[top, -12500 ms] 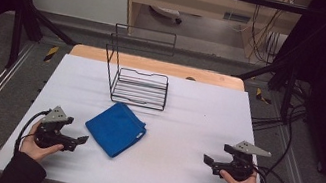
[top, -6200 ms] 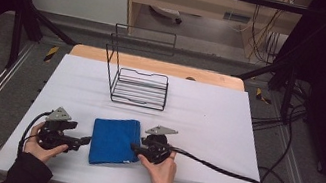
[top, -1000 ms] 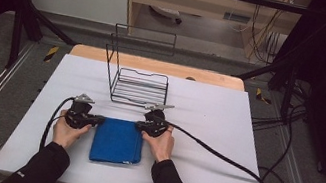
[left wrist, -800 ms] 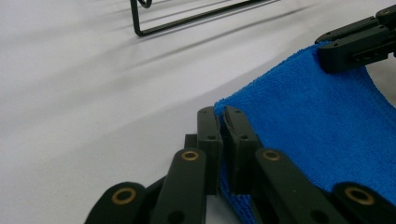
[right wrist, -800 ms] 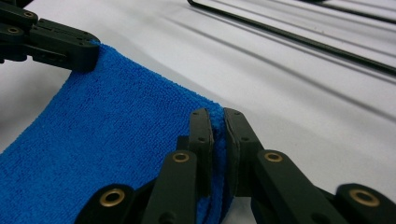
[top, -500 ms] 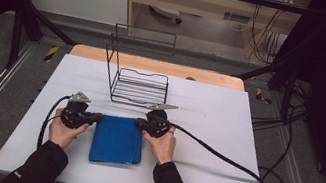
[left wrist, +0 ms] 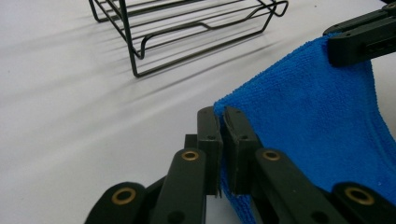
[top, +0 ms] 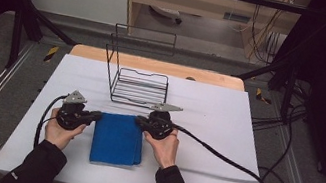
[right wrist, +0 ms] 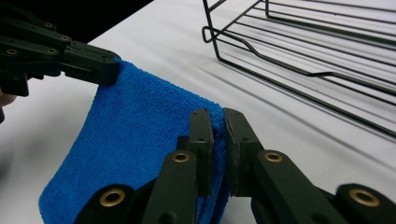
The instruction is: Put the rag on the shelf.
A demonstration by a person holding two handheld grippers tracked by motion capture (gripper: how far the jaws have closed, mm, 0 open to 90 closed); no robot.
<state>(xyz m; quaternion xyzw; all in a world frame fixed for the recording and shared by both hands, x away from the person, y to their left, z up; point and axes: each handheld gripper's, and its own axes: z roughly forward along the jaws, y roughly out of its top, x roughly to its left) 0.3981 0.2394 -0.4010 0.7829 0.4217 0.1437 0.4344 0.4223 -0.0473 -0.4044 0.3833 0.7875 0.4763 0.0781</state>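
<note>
Blue cloth point(top: 118, 139), folded into a rectangle, lies on the near middle of the white desk point(top: 225, 128), its far edge raised between the two grippers. At that edge's left corner the left gripper point(top: 95, 116) has its jaws clamped shut on the fabric; in the left gripper view the pinched corner point(left wrist: 224, 109) sits just between the two black pads, with the rest of the cloth point(left wrist: 317, 135) draping away to the right. The right gripper point(top: 139, 121) is likewise closed tight on the opposite far corner, seen up close in the right gripper view point(right wrist: 215, 112), where the cloth point(right wrist: 135, 140) hangs down to the left toward the other gripper. No brand, label or writing can be read anywhere. Just beyond the cloth stands a black wire rack point(top: 139, 85), upright back and flat slatted base, apart from the cloth and both grippers. A black cable point(top: 220, 157) trails from the right gripper across the desk to the right.
</note>
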